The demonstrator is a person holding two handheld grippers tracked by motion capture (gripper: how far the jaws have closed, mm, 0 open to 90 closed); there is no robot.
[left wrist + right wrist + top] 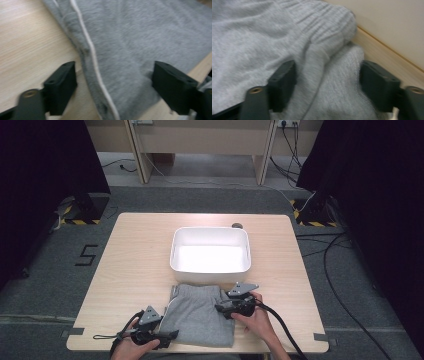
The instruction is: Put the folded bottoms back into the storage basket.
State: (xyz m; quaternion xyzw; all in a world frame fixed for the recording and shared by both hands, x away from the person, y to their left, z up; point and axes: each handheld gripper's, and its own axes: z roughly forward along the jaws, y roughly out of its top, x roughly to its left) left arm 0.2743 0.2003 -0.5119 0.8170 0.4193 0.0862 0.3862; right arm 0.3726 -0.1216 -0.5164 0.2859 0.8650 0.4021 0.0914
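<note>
A folded grey garment (197, 315) with an elastic waistband lies at the table's near edge. My left gripper (172, 336) sits at its near left corner. In the left gripper view the jaws (113, 85) stand wide, the garment's (137, 37) edge with white piping (92, 55) between them, and bare wood shows between the cloth and one pad. My right gripper (220, 309) rests on the garment's far right corner. In the right gripper view the ribbed waistband (329, 27) bunches up between the jaws (328, 82) and both pads touch the cloth.
A white rectangular tub (210, 231) stands just beyond the garment at the middle of the wooden table (135, 260); its wall (399, 25) is close behind my right gripper. Cables trail off both grippers toward the near edge.
</note>
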